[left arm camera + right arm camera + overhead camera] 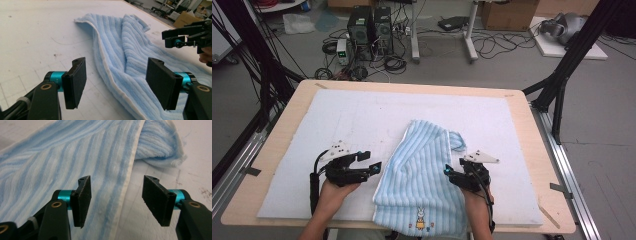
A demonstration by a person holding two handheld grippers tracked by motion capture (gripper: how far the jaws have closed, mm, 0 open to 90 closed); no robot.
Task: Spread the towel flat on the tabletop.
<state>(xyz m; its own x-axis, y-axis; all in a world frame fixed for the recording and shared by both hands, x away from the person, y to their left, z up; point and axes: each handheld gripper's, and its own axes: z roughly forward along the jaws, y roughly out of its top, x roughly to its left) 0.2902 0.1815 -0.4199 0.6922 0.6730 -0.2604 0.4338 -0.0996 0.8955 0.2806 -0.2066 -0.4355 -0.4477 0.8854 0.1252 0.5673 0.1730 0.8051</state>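
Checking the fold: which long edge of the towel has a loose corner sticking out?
The towel's long edge beside the right gripper; the edge facing the left gripper lies smooth.

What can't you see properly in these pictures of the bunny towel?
- High view: the towel's near end, below the bunny picture, is cut off by the bottom edge.
- High view: the bunny picture is too small to make out.
- Right gripper view: the table under the towel's folded corner is hidden by the fold.
- Left gripper view: the towel's near end is cut off by the bottom edge.

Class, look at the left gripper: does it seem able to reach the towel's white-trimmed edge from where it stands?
Probably yes. The left gripper is open, and the towel lies just ahead with its white-trimmed edge running between the jaws; nothing sits in between.
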